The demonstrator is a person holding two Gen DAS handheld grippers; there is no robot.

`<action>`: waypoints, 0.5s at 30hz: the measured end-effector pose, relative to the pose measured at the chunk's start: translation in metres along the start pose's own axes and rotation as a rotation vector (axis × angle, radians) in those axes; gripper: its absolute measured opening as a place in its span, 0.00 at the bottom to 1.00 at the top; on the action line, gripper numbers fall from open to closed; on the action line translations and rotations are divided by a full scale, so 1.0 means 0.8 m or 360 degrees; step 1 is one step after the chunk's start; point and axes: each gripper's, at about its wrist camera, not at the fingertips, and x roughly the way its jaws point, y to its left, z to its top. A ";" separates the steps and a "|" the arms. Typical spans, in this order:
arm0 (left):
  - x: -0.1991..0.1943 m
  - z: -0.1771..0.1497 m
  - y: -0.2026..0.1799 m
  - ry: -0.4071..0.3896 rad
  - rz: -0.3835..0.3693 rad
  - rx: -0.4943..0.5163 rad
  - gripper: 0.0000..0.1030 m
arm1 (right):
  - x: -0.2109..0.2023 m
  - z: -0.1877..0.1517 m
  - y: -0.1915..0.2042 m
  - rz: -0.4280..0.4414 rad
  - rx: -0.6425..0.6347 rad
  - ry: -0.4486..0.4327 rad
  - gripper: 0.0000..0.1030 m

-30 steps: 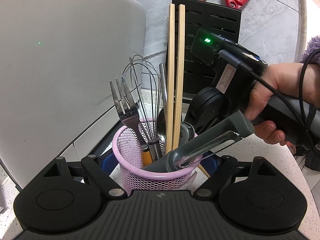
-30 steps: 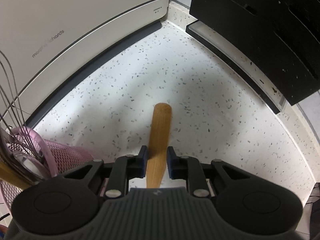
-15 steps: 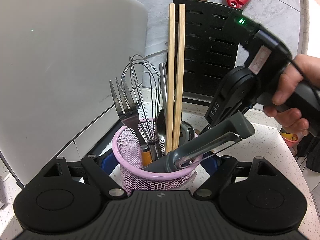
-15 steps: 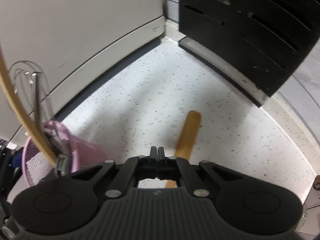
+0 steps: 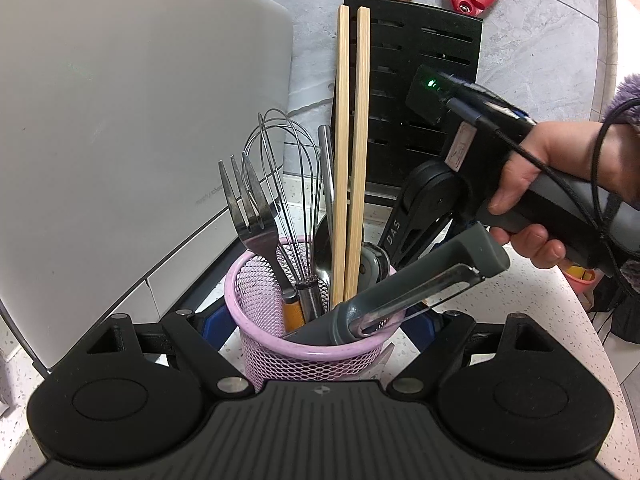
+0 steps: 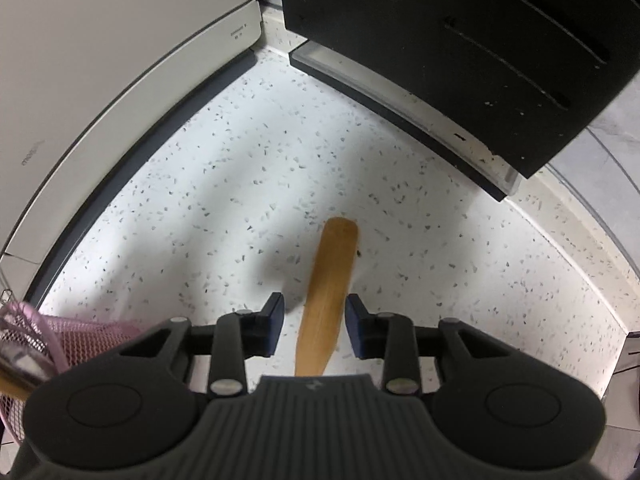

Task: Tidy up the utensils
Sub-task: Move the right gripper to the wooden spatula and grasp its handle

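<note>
One wooden handle (image 6: 329,288) lay on the counter (image 6: 240,200) between the right gripper (image 6: 315,328) jaws, just reopened and not touching it, so centre, drop lower, then close firmly; left gripper (image 5: 316,320) jaws pressed the pink mesh cup (image 5: 280,356).

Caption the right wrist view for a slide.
Open right gripper straddling a wooden handle lying on the speckled counter.
</note>
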 end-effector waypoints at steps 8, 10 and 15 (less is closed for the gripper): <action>0.001 -0.001 0.001 -0.0004 -0.0001 -0.0004 0.96 | 0.000 0.000 0.009 -0.0038 -0.0113 -0.0033 0.19; 0.000 -0.001 0.001 -0.0004 0.0001 -0.0001 0.96 | -0.002 -0.003 0.006 -0.0016 -0.0105 -0.0046 0.18; 0.000 -0.001 0.001 -0.0001 0.0002 -0.0002 0.96 | -0.020 -0.012 -0.001 0.0064 -0.0099 -0.0122 0.00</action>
